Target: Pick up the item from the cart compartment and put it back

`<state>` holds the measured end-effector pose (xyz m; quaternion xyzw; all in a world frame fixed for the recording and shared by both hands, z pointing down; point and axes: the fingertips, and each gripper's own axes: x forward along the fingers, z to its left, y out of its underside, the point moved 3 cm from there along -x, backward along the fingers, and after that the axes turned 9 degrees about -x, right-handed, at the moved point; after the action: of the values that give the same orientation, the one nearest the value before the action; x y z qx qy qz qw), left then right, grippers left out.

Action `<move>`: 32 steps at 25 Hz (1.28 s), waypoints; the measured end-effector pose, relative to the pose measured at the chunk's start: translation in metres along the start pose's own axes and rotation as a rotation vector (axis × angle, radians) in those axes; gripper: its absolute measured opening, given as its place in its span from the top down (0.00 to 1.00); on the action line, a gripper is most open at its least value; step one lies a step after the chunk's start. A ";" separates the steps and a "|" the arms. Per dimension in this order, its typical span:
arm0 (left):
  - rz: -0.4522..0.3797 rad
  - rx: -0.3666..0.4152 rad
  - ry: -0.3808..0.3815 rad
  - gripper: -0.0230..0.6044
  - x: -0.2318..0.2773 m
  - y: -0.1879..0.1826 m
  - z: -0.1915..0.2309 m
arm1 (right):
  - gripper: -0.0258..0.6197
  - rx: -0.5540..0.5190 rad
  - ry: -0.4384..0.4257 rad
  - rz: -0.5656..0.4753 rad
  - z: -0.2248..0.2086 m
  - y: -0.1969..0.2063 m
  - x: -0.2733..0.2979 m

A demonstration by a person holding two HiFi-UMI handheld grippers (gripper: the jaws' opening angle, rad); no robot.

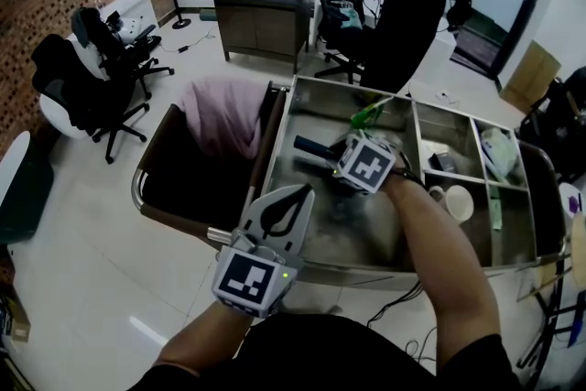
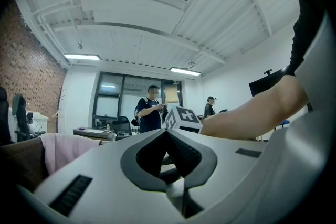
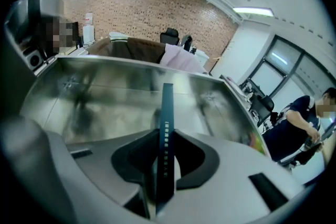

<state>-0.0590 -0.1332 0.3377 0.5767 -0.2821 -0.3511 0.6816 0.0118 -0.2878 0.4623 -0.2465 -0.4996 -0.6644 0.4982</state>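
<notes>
The right gripper (image 1: 327,161) reaches down into the large compartment of the steel cart (image 1: 403,266). Its jaws are closed narrowly on a thin dark blue item (image 3: 166,113), which stands on edge between the pads and sticks out past the tips. In the head view the dark blue item (image 1: 309,147) is over the compartment's bare floor, near its middle. The left gripper (image 1: 303,191) is held level at the cart's near edge with its jaws together and nothing between them. A pink cloth (image 1: 220,116) hangs in the brown bin at the cart's left end. A white cup (image 1: 458,202) sits in a small compartment on the right.
</notes>
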 end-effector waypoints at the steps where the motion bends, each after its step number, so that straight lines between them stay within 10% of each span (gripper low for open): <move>1: 0.001 -0.001 0.000 0.96 0.000 0.000 0.000 | 0.79 0.013 0.012 -0.029 -0.001 -0.004 -0.006; 19: 0.017 0.003 0.035 0.96 0.012 0.002 -0.010 | 0.80 0.455 0.310 -0.761 0.005 -0.015 -0.164; 32: -0.005 -0.002 0.069 0.96 0.013 -0.009 -0.020 | 0.80 0.610 0.463 -1.013 0.056 0.035 -0.249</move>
<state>-0.0371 -0.1323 0.3252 0.5884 -0.2567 -0.3328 0.6907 0.1287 -0.1334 0.2929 0.3235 -0.6003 -0.6817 0.2651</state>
